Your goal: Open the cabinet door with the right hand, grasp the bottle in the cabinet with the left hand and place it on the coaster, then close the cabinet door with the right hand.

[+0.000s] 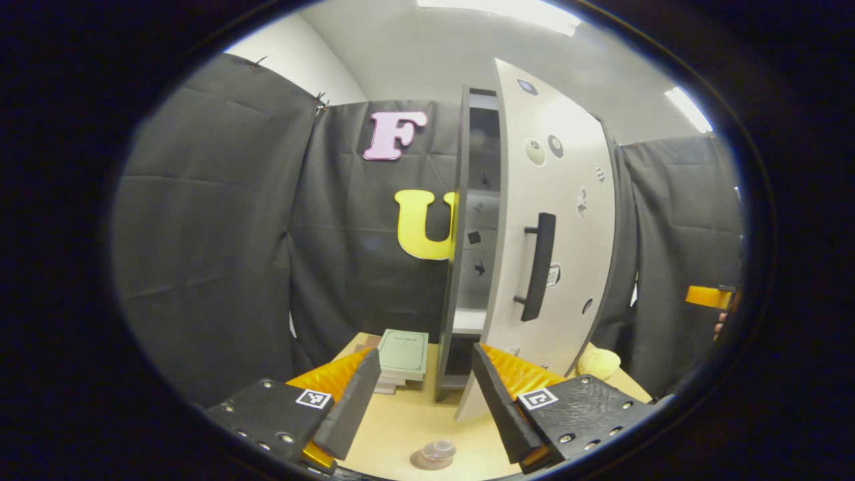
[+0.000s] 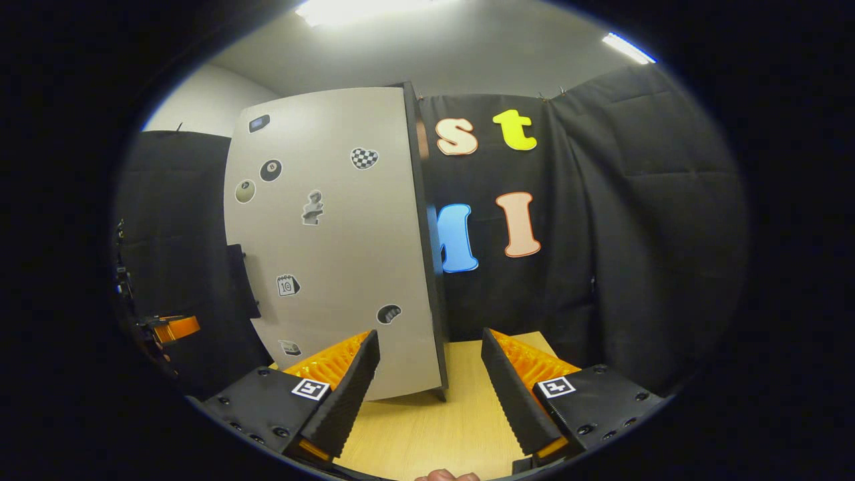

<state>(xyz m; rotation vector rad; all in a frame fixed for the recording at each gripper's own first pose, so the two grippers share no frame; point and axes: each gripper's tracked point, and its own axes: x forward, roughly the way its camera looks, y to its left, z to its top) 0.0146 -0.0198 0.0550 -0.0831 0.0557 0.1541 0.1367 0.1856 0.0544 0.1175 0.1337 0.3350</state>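
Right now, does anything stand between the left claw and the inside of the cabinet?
Yes: the cabinet door, only partly open, covers most of the opening and leaves a narrow gap, which the open left claw faces.

cabinet (image 1: pixel 467 280) behind coaster (image 1: pixel 433 456), notebooks (image 1: pixel 403 354) left (door (image 1: pixel 554 220) ajar)

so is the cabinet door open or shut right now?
Open, partway. In the left gripper view the door stands swung out from the cabinet, leaving a gap that shows the shelves inside.
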